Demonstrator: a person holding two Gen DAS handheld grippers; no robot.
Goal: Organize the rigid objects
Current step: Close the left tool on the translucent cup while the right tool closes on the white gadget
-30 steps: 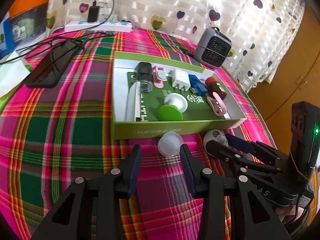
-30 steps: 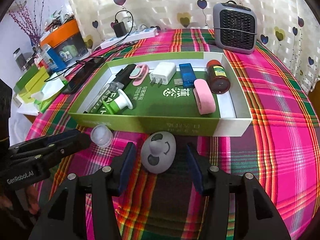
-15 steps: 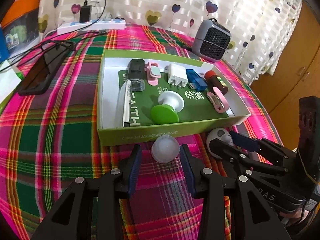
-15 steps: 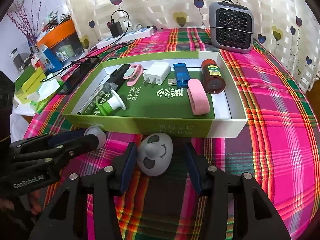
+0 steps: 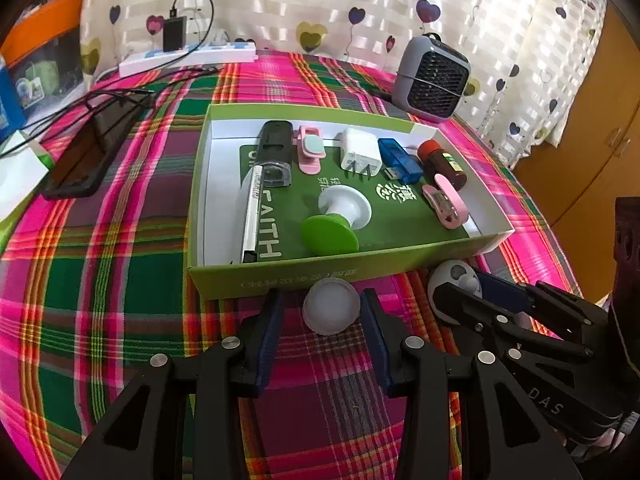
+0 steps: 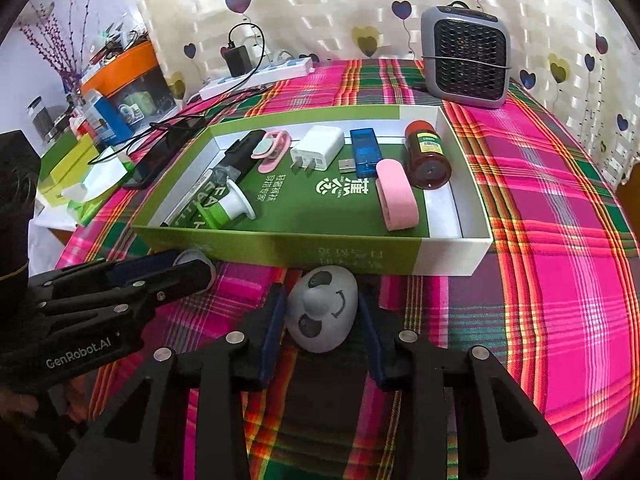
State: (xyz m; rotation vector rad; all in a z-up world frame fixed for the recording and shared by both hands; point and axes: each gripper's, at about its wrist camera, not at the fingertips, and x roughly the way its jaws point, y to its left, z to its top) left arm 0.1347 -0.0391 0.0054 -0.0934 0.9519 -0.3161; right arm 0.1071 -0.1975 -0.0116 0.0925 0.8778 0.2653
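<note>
A green and white box [image 5: 320, 276] lies on the plaid cloth and holds several small items. In front of its near wall stands a white translucent cap [image 5: 331, 312]. My left gripper [image 5: 320, 300] is open around it, with a gap at the left pad. To the right, a grey egg-shaped toy with a panda face [image 6: 322, 316] lies on the cloth. My right gripper [image 6: 321, 300] has its jaws closing on it, and both blue pads touch its sides. In the right wrist view the left gripper [image 6: 192, 268] reaches in from the left, half hiding the cap.
The box holds a green and white spool [image 5: 336, 220], a white charger [image 5: 358, 152], a blue USB stick [image 5: 398, 156], a brown bottle [image 6: 426, 156] and pink clips. A grey heater [image 6: 466, 56] stands behind, a phone [image 5: 88, 152] and a power strip [image 5: 188, 58] at the back left.
The right jaws have narrowed from wide apart until they touch the panda toy. The left gripper has crept forward, so the cap now sits between its fingers.
</note>
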